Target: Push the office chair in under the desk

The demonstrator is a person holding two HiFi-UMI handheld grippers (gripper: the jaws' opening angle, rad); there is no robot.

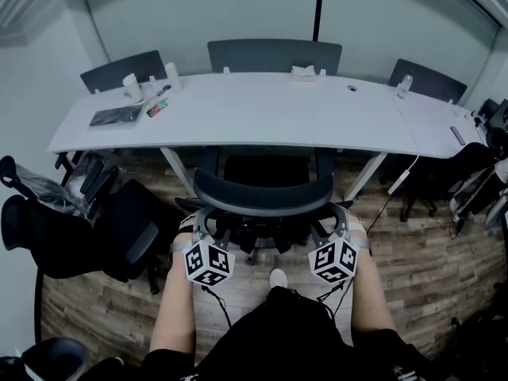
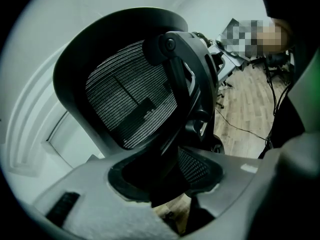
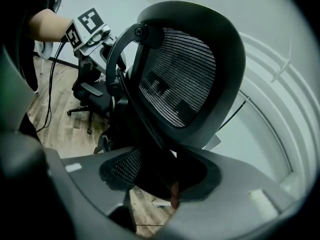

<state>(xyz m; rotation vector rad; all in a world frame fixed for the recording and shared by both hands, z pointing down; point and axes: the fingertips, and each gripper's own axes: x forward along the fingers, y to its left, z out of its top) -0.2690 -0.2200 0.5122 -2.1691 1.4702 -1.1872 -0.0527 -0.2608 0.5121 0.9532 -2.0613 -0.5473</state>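
A black mesh-backed office chair faces the long white desk, its seat at the desk's front edge and its back towards me. My left gripper grips the left side of the backrest frame. My right gripper grips the right side. In the left gripper view the dark frame below the mesh back fills the gap between the jaws of the left gripper. The right gripper view shows the same: the right gripper holds the frame under the mesh back.
A second black chair stands close on the left. More chairs sit behind the desk, others at the right. A cup, a notebook and a bottle lie on the desk. A cable trails over the wooden floor.
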